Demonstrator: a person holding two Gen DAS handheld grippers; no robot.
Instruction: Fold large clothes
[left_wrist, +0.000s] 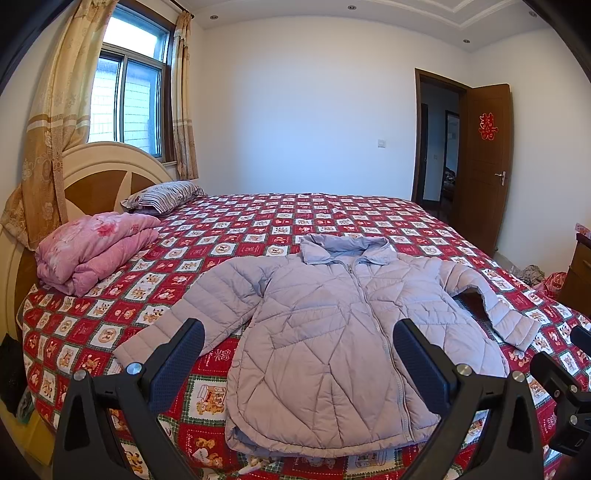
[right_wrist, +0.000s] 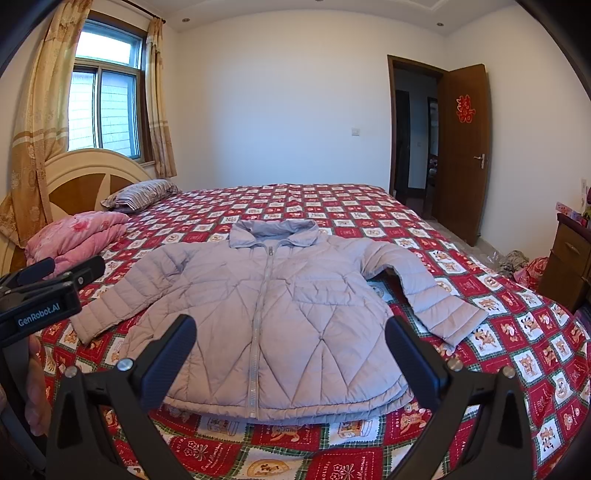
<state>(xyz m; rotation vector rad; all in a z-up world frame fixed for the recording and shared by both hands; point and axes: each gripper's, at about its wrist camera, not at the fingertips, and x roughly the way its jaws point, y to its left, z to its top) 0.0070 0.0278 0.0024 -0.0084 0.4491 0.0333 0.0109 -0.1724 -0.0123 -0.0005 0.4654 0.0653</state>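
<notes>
Near the bed's (left_wrist: 332, 214) front edge lies a soft, light, puffy jacket (left_wrist: 332, 332), zipped, unfolded; both claws, left claw (left_wrist: 299, 362) and right claw (right_wrist: 291, 354), hover open, best gripping a sleeve cuff.

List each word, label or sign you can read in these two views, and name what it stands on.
"GenRobot.AI": on the left gripper body, right wrist view.
Red paper character on the open door: double-happiness sign.
Bedspread squares: lettering too small to read.
Jacket: no readable label.
</notes>
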